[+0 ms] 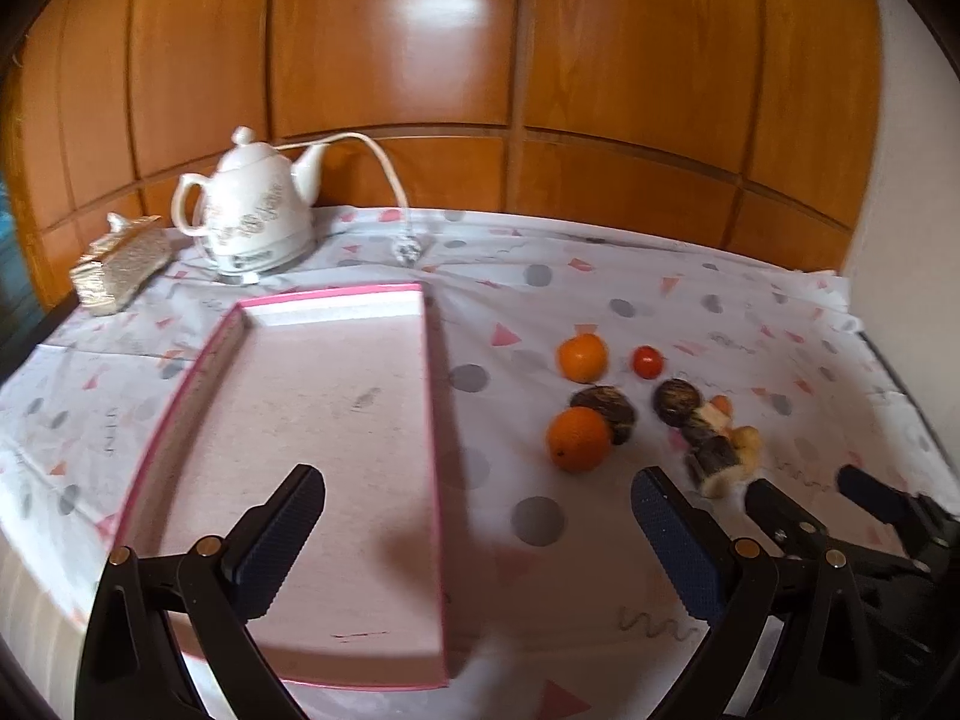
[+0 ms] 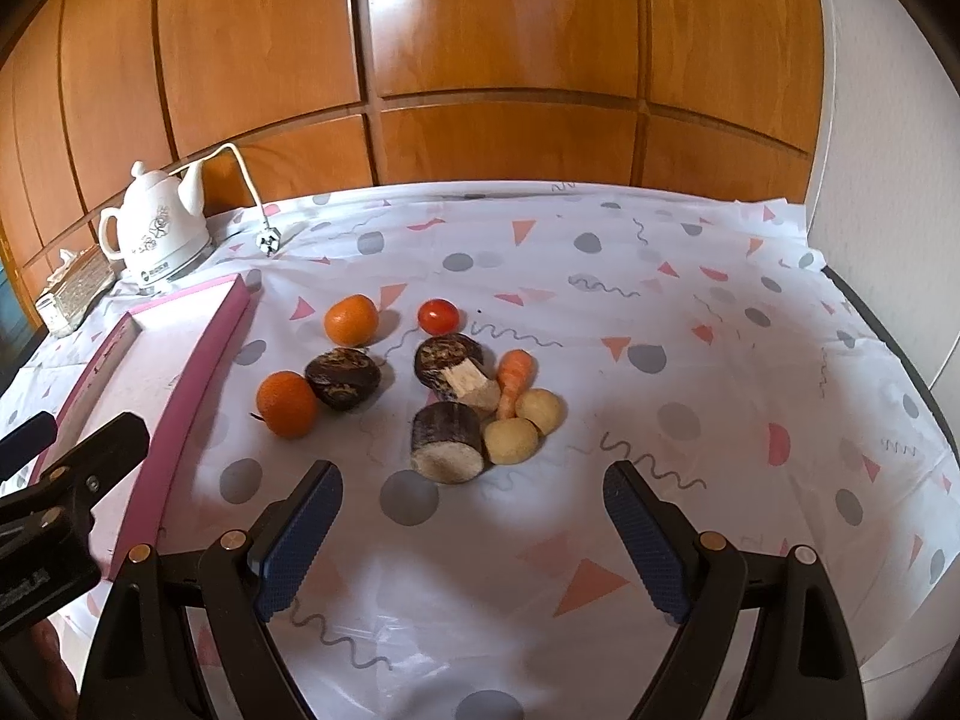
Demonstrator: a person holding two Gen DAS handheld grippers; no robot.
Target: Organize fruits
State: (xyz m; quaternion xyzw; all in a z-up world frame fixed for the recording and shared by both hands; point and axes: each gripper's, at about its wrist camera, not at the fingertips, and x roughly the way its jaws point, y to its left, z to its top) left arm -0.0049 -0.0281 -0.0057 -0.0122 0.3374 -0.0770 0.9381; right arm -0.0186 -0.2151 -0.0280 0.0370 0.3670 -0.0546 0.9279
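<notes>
- My left gripper [image 1: 474, 531] hangs low in the left wrist view with its jaws spread wide and nothing between them, one finger over the pink-rimmed tray [image 1: 435, 420] and the other over the tablecloth [image 1: 690, 300] beside it.
- My right gripper [image 2: 474, 525] sits at the bottom centre of the right wrist view, jaws likewise wide apart and empty, aimed at the pile just ahead.
- The tray fills the left half of the left wrist view; I see nothing in it, so I judge the sorting has not started.
- The produce lies in a loose cluster at the middle of the right wrist view, all on the cloth and outside the tray.
- Two oranges sit on the tray side of the cluster: the near orange [image 2: 287, 404] touches a dark round fruit [image 2: 343, 385], and the far orange [image 2: 351, 318] stands apart above it.
- A small tomato [image 2: 438, 316] is at the top of the cluster, clear of its neighbours.
- Toward the right lie a carrot [image 2: 515, 381], two pale potatoes [image 2: 511, 440] and a cut dark stump [image 2: 447, 443], pressed together.
- I would guess the fruits go into the tray, and the oranges are the easiest reach.
- A white kettle [image 2: 157, 228] and a tissue box [image 2: 75, 294] stand at the upper left, well apart from the work.
</notes>
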